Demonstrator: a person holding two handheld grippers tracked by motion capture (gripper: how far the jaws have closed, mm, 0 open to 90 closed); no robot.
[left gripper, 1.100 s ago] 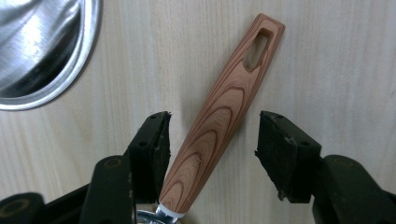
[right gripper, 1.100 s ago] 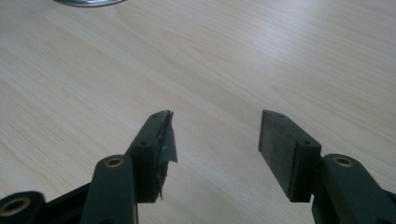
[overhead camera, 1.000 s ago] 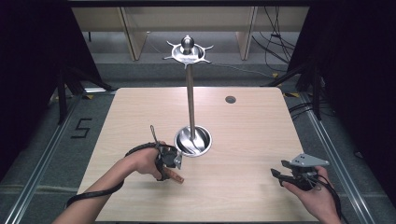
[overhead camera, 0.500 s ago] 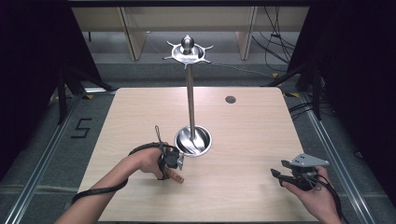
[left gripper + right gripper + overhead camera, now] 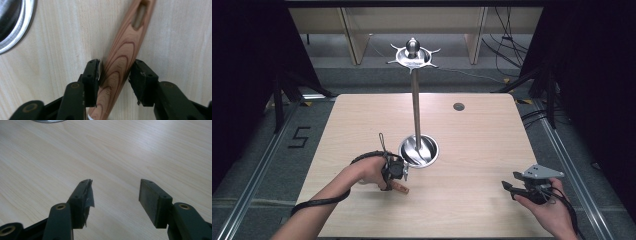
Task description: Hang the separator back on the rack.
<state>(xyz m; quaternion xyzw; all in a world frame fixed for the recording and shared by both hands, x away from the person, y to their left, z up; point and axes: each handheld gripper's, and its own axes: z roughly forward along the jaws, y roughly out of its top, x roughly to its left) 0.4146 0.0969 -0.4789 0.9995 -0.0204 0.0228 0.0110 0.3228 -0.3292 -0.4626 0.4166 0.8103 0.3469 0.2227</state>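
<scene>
Desk of pale wood grain, carrying a tall metal stand with a round dished base near the centre and a hooked crown with a ball finial at the top. Small dark round fitting set in the far right part of the desk surface. Left gripper, held in the person's left hand, sits just in front of the stand's base, cable trailing back along the forearm. Wooden handle, reddish with bold ringed grain and a slotted hole near its far end, lies flat on the desk between the left jaws; one pad touches its side, the other stands just beside it, so the jaws are narrow around the handle, and whether they grip it fully cannot be told. Rim of the stand's base shows at the upper left corner of the left gripper view. Right gripper, held in the right hand near the front right desk edge, well apart from the stand; its jaws stand wide with bare desk between them, and torn lining hangs from one pad.
</scene>
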